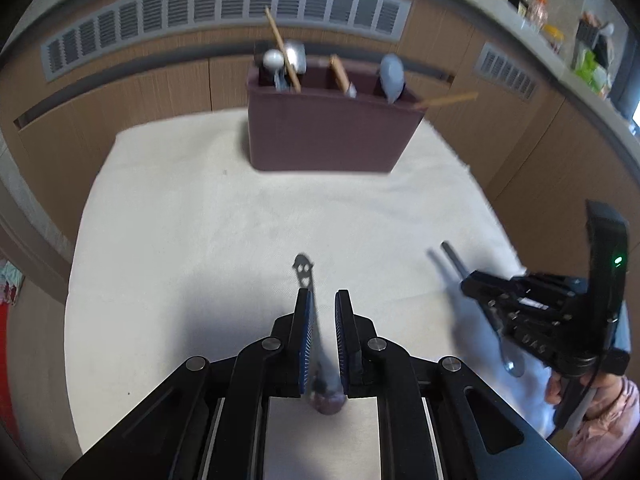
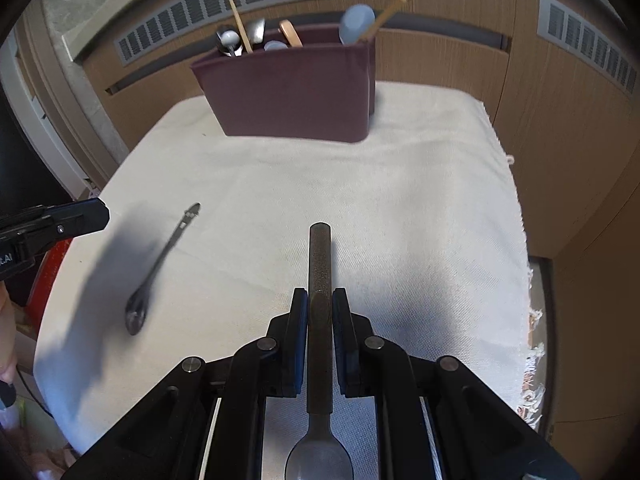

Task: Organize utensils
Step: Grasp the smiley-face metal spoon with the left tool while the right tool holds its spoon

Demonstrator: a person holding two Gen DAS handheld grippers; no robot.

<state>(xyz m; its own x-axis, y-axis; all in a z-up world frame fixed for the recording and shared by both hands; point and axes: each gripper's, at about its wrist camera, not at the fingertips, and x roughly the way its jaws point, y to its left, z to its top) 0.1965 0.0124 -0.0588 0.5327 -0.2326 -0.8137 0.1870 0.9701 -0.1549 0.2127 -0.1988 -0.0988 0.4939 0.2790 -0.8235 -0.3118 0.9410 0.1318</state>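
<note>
A maroon utensil holder (image 1: 332, 128) with compartments stands at the far side of the white cloth; it also shows in the right wrist view (image 2: 292, 92). Spoons and wooden chopsticks stick out of it. A small dark spoon with a cut-out handle end (image 2: 160, 268) lies on the cloth. My left gripper (image 1: 323, 300) is open and hovers over it, and the spoon (image 1: 310, 292) shows between its fingers. My right gripper (image 2: 320, 300) is shut on a dark-handled spoon (image 2: 319, 280), bowl toward the camera. The right gripper also shows in the left wrist view (image 1: 466, 282).
The white cloth (image 2: 400, 200) covers the table, with a fringed edge on the right. Wood panels with vent grilles (image 1: 224, 4) stand behind the holder. A counter with bottles and items (image 1: 560, 28) runs at the far right.
</note>
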